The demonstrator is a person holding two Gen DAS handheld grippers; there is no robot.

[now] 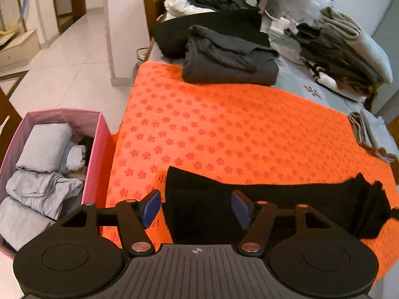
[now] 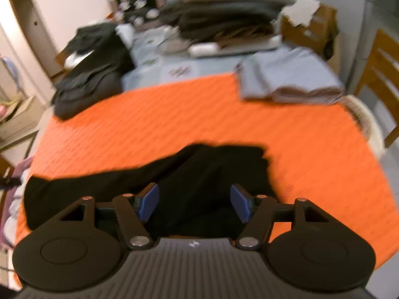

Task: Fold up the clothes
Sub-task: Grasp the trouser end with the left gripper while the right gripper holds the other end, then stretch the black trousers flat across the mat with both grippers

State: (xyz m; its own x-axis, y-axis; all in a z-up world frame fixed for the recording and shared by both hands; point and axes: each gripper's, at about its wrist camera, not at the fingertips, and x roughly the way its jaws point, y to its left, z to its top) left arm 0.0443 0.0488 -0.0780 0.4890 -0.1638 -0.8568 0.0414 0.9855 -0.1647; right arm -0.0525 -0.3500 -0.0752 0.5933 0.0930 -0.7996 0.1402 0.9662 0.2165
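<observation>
A black garment lies stretched along the near edge of the orange patterned mat. My left gripper hovers open over the garment's left end, blue pads apart, nothing between them. In the right wrist view, which is blurred, the same black garment is bunched on the orange mat. There my right gripper is open above its right part, holding nothing.
A pink fabric box with folded grey clothes stands left of the table. Dark grey folded clothes and a black pile sit at the back. Grey folded pieces lie at the right. A wooden chair stands far right.
</observation>
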